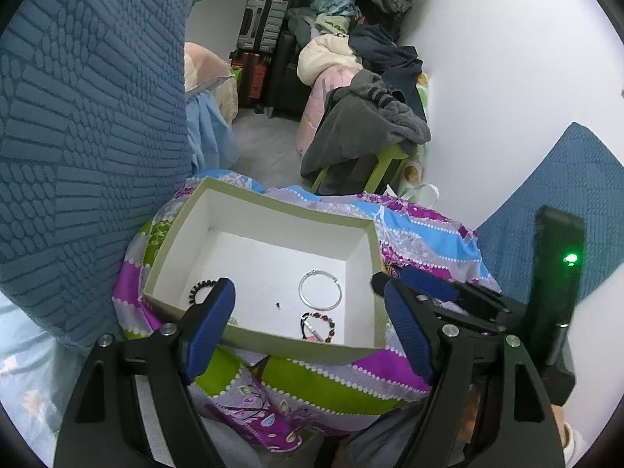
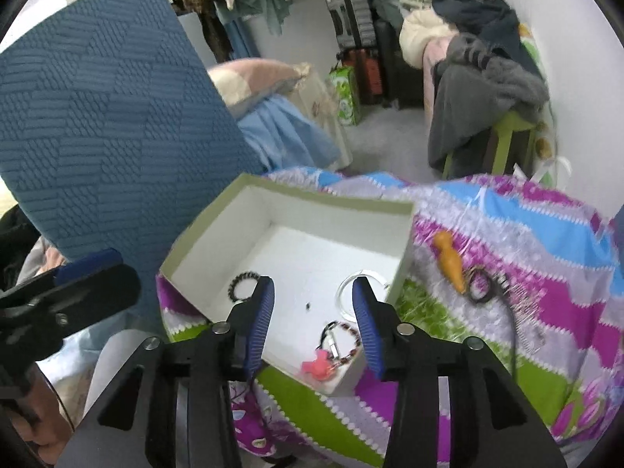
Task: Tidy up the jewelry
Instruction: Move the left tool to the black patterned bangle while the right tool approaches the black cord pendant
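A green-rimmed box [image 1: 269,341] [image 2: 288,191] with a white inside lies on a patterned bedspread. In it are a silver bangle [image 1: 319,290] [image 2: 347,286], a black bead bracelet [image 1: 199,288] [image 2: 242,282] and a dark red bead bracelet with a pink charm [image 1: 318,327] [image 2: 343,345]. My left gripper [image 1: 308,286] hangs open over the box's near side, with nothing between its fingers. My right gripper [image 2: 312,282] is open above the box's near right corner, pads apart and empty; its right finger hides part of the bangle. An orange pendant [image 2: 450,259], a black cord loop [image 2: 481,282] and a comb-like clip [image 2: 524,314] lie on the bedspread to the right.
A blue textured cushion [image 1: 89,136] [image 2: 105,124] leans against the box's left side. Another blue cushion [image 1: 573,179] stands at the right by the white wall. Beyond the bed are a green stool with grey clothes [image 1: 362,132], suitcases [image 1: 259,23] and piled laundry.
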The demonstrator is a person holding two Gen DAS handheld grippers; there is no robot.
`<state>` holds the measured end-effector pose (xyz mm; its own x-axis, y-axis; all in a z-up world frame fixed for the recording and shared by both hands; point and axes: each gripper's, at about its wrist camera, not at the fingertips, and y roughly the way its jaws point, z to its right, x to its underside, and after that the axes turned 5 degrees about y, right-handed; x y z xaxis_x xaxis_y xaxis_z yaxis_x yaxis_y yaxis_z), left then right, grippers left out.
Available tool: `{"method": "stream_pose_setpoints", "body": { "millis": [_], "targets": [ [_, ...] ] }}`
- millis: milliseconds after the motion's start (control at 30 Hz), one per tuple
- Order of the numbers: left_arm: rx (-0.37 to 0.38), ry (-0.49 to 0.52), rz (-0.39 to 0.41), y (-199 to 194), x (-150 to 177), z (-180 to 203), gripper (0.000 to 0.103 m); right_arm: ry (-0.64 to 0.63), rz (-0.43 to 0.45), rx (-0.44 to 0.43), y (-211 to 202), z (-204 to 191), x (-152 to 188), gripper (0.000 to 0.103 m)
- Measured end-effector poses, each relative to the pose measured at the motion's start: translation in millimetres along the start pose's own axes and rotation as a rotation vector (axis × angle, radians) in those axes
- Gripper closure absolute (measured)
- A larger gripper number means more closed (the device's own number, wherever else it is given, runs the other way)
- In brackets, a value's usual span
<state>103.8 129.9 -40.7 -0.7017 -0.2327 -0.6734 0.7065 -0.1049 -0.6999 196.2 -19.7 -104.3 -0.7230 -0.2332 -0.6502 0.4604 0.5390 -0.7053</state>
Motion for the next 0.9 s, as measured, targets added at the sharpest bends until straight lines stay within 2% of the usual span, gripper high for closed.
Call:
{"method": "stream_pose_setpoints", "body": {
  "millis": [267,433,533,633,667,800,900],
  "targets": [
    [0.043,0.026,0.009,9,-9,31,0.024,-0.044,0.121,0.095,-58,38,-5,0.063],
    [0.091,0.050,0.005,22,-12,62,0.030,-0.019,0.155,0.140,-80,69,4,0.063],
    [0.120,0.069,-0.013,36,-12,83,0.034,0.003,0.158,0.165,-85,85,11,0.064],
    [0.146,0.087,-0.042,53,-7,102,0.040,0.049,0.149,0.201,-85,118,26,0.074],
    [0.154,0.088,-0.055,59,-6,107,0.041,0.049,0.149,0.201,-85,118,26,0.076],
    [0.176,0.078,-0.109,90,3,123,0.053,0.056,0.118,0.201,-72,144,45,0.076],
    [0.180,0.067,-0.152,116,9,132,0.056,0.049,0.103,0.200,-58,156,56,0.075]
  ]
}}
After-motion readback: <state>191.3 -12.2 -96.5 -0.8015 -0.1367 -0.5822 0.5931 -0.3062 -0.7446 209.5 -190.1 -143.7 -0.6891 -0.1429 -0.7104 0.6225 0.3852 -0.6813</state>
